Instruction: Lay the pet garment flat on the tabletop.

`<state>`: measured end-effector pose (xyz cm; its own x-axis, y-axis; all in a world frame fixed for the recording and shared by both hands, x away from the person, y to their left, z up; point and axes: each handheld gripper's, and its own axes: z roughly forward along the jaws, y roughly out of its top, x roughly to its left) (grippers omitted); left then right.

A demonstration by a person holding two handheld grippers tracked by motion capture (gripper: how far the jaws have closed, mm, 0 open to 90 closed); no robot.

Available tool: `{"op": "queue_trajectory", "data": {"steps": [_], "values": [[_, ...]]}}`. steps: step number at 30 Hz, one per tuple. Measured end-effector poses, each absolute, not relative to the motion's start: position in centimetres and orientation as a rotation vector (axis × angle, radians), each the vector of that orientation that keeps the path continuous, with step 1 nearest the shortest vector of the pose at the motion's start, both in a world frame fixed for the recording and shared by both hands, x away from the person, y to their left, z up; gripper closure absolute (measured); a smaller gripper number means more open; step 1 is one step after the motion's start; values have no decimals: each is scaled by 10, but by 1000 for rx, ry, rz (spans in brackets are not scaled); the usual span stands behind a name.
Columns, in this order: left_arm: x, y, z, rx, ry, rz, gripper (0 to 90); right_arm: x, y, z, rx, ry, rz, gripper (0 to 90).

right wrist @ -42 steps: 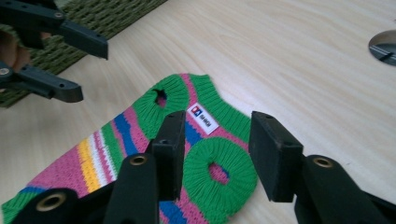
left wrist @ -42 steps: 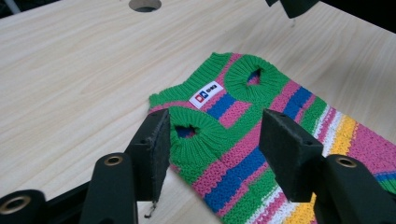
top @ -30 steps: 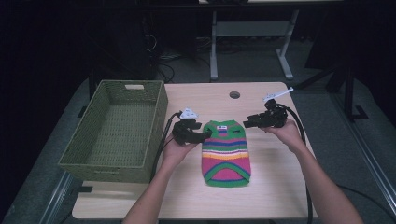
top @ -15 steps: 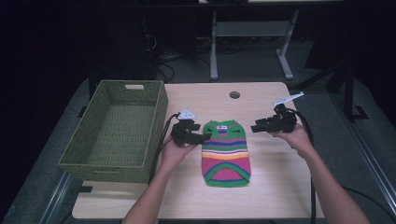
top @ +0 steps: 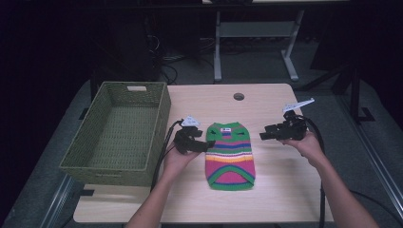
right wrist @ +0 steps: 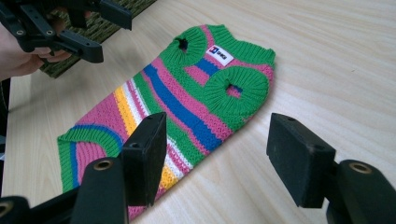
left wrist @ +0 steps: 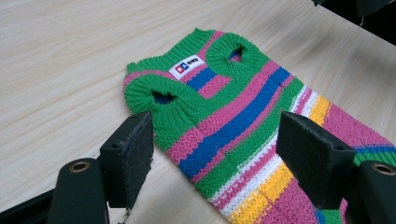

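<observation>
Pale wood table (top: 275, 199) carries the striped knit sweater (top: 230, 154) flat between both jaws, its long axis running toward the person, with the left gripper (top: 209, 142) at its shoulder nearer than the right gripper (top: 262, 136); both jaws spread, having just been opening, pinching nothing.

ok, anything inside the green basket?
The woven basket looks empty: its bare woven floor shows across most of the inside in the high view. The strip behind the near wall is covered, so small items there can't be ruled out.
</observation>
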<state>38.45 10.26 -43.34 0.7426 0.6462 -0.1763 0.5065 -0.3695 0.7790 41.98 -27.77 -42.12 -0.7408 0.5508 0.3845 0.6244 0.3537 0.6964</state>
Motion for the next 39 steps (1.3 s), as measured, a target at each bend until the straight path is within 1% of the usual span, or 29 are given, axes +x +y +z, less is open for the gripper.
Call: {"op": "queue_trajectory", "data": {"steps": [21,39], "values": [[369,98,-437,2058,828,182,263,400,-279,-424,-1054,-2525,-1334,339],[349,94,-437,2057,789,166,256,376,-290,-433,-1058,-2528,-1318,305]]}}
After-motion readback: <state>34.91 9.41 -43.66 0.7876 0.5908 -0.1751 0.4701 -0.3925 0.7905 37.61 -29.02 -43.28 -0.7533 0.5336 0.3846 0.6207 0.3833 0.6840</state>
